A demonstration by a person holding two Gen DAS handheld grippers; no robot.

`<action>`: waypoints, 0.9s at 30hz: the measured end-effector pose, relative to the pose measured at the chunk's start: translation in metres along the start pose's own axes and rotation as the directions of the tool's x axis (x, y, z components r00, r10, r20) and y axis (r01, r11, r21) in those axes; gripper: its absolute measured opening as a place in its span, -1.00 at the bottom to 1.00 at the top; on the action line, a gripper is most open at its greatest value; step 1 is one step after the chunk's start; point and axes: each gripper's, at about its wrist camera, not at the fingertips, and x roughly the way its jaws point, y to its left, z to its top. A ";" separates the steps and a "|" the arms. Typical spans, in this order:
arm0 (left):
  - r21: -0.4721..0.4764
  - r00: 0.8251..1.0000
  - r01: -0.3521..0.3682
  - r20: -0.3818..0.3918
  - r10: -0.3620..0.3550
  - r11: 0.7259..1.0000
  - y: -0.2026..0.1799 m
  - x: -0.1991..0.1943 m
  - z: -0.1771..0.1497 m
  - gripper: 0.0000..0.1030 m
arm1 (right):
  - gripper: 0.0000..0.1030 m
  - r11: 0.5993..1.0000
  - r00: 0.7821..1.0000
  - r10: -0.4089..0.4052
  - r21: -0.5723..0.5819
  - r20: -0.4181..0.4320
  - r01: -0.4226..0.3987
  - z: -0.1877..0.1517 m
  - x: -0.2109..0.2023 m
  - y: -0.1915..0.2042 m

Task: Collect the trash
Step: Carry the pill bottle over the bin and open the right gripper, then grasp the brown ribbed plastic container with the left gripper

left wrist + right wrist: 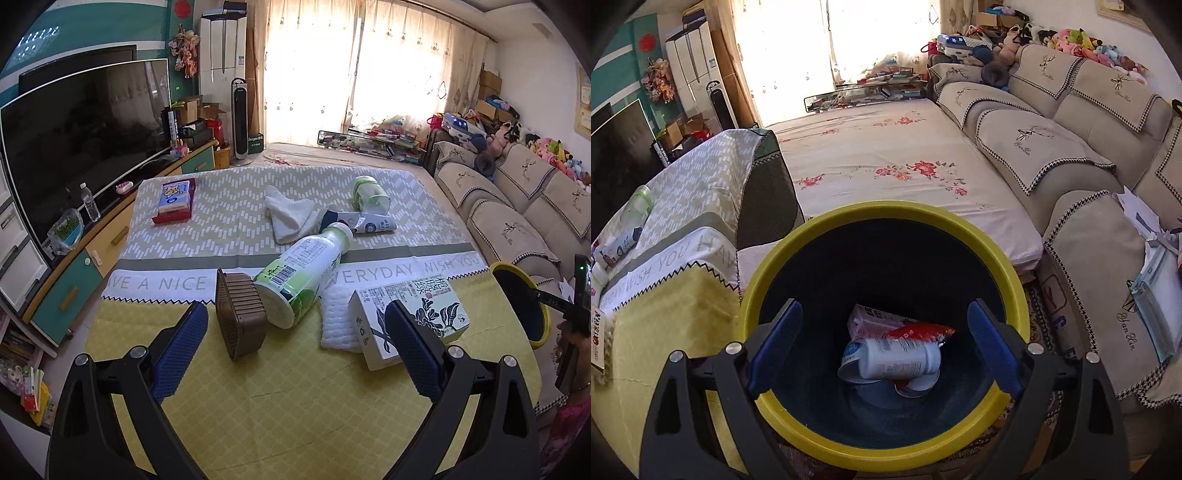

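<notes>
Partly done. Inside the bin [886, 221], yellow-rimmed and dark-walled: a white bottle [899, 360], a pink carton [871, 319], a red wrapper [923, 330], and something round beneath, not identifiable.

Right gripper [884, 347] hovering over the bin mouth, fingers spread wide, nothing between them; bottle lying loose on the heap below.

Left gripper [295, 343] above the near end of the table [258, 406], fingers wide apart, empty, touching nothing.

Left on the table, judging as trash: a green bottle [303, 277] on its side, mid-table; a box [410, 317] just right of it, resting partly on a white foam pad [338, 321]; a crushed tube [369, 223] and a clear jar [369, 194] farther back. Probably not trash: a brown basket [240, 314] touching the bottle's base, a white cloth [291, 214], a tissue box [173, 201] at the far left.

Open room: bare yellow cloth in front of the left fingers, clear approach to the bottle from the near side. Basket tight against the bottle's left, pad and box near its right, so little space beside its base. Bin beside the table's right edge, rim close to the overhanging cloth; sofa [1071, 166] close on the bin's other side. TV [85, 140] along the table's left, well apart from the trash.
</notes>
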 end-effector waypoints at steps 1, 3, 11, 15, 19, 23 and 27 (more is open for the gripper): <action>0.003 1.000 -0.001 -0.003 0.001 1.000 0.000 0.002 0.000 0.84 | 0.67 1.000 1.000 -0.003 -0.004 0.005 0.003 0.000 -0.002 0.001; 0.006 1.000 -0.002 -0.007 0.003 1.000 0.002 0.005 -0.002 0.84 | 0.67 1.000 1.000 0.001 -0.013 0.009 -0.001 0.001 -0.007 0.007; 0.007 0.999 0.005 -0.042 -0.004 1.000 0.016 0.032 -0.012 0.64 | 0.67 0.998 1.000 0.016 -0.053 -0.004 -0.016 -0.001 -0.014 0.029; -0.004 0.998 -0.005 -0.070 0.005 1.000 0.027 0.048 -0.015 0.40 | 0.67 0.997 1.000 0.023 -0.077 -0.009 -0.024 -0.001 -0.015 0.040; 0.010 0.997 0.006 -0.081 -0.006 1.000 0.033 0.059 -0.017 0.18 | 0.67 0.995 0.999 0.034 -0.091 -0.013 -0.035 -0.001 -0.015 0.048; 0.010 0.993 0.030 -0.111 -0.029 0.999 0.037 0.069 -0.018 -0.11 | 0.67 0.994 0.999 0.040 -0.099 -0.019 -0.042 -0.001 -0.014 0.054; 0.013 0.992 0.043 -0.124 -0.041 0.999 0.037 0.073 -0.019 -0.52 | 0.67 0.993 0.999 0.048 -0.106 -0.023 -0.050 -0.002 -0.014 0.059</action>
